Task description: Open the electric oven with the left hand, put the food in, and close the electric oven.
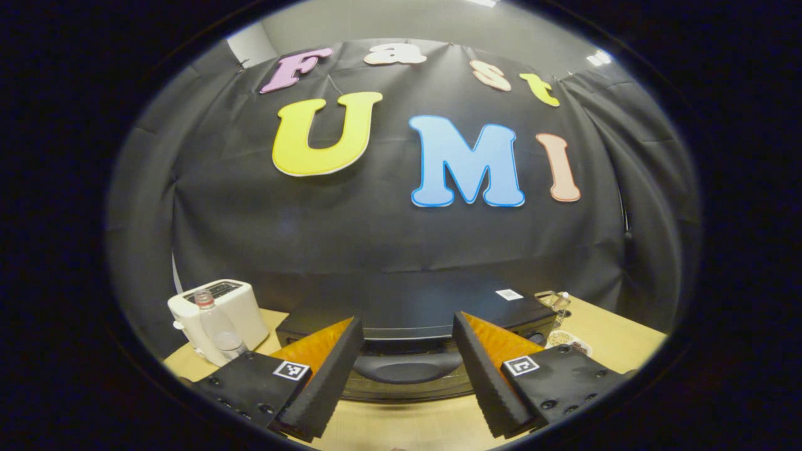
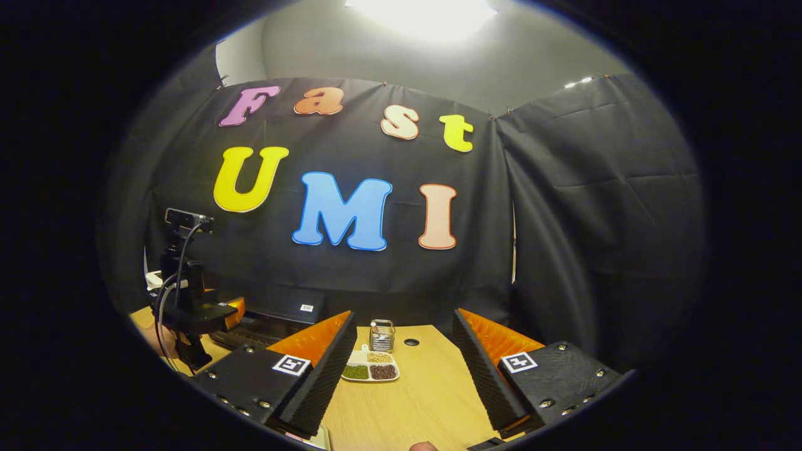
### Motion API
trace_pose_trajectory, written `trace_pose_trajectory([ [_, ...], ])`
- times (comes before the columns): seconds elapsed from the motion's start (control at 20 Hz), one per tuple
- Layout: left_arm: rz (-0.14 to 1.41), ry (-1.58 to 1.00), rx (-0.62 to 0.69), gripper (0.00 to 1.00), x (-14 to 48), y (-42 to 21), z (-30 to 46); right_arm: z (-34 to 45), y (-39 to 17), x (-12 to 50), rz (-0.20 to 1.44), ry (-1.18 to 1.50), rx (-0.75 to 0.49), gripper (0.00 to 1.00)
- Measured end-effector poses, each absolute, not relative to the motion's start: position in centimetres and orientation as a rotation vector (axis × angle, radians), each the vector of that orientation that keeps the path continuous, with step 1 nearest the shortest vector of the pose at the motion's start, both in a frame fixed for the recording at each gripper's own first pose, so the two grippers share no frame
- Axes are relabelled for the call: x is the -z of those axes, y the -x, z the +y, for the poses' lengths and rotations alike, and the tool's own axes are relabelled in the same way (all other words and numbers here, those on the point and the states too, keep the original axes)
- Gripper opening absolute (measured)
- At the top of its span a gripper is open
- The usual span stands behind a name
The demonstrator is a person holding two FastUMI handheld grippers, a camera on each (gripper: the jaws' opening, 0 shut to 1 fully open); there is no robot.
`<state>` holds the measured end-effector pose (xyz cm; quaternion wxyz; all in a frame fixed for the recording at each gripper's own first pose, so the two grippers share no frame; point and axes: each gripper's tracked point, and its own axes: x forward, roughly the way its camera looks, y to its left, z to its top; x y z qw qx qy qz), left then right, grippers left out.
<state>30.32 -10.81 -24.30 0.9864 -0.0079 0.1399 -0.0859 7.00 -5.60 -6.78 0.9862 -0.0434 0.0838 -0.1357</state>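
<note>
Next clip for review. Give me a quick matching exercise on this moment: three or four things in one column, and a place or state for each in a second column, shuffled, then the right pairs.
Things:
1. electric oven
2. toaster
3. divided dish
4. left gripper

Places or states:
A. white, at the table's left end, behind a clear bottle
B. open, fingers either side of the oven's handle
C. black, door closed
D. on the table, in front of a small metal rack, holding green, brown and pale food

Pairs: 1-C, 2-A, 3-D, 4-B
</note>
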Motion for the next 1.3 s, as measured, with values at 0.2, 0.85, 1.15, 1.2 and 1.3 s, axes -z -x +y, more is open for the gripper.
trace_pose_trajectory([
  [0.2,0.317,0.014,0.154,1.0,26.9,-31.3,-10.6,-5.8,-7.0,7.1,0.183,0.105,0.288,0.95],
  [0.85,0.321,-0.029,0.13,0.97,28.1,-25.8,-10.3,-4.9,-6.2,6.7,0.171,0.115,0.222,0.95],
  [1.15,0.367,-0.035,0.116,0.95,29.4,-22.8,-10.2,-5.4,-5.2,6.6,0.168,0.118,0.193,0.95],
  [1.2,0.374,-0.036,0.112,0.94,29.7,-22.4,-10.1,-5.6,-5.1,6.6,0.17,0.116,0.19,0.95],
  [1.3,0.389,-0.033,0.104,0.93,30.2,-21.6,-10.1,-5.8,-4.7,6.5,0.172,0.117,0.186,0.95],
])
